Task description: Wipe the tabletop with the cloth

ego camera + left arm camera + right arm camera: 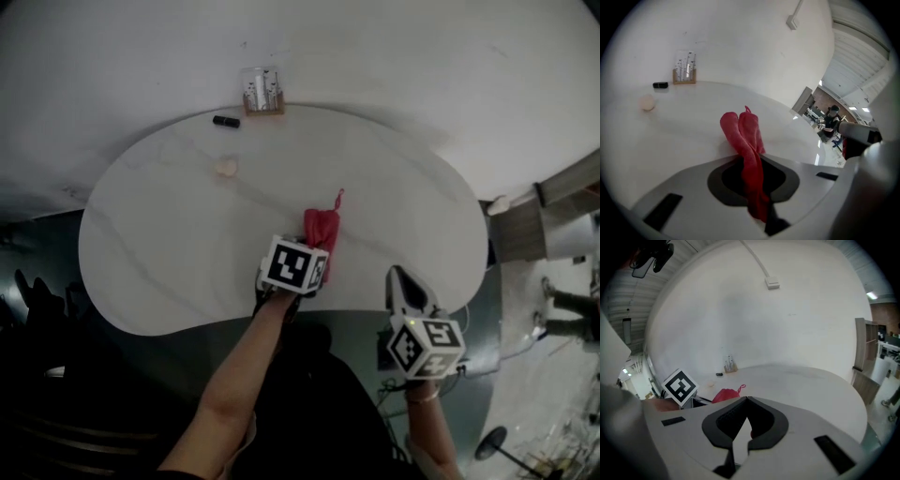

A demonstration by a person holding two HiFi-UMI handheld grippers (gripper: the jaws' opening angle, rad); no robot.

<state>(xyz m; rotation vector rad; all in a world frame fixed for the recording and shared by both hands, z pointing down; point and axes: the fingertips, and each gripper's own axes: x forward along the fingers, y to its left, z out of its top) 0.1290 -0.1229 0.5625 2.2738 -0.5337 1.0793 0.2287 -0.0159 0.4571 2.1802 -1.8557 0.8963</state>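
I can read no words, numbers or brand names anywhere. The marker cube (294,264) on my left tongs (750,159) and the marker cube (427,345) on my right tongs (746,400) carry only black-and-white square patterns, no letters. At twelve o'clock on the surface (169,234), a small clear holder (262,91) shows dark marks too small to read.

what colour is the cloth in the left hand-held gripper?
Plain red cloth, no pattern; clearest in the left gripper view.
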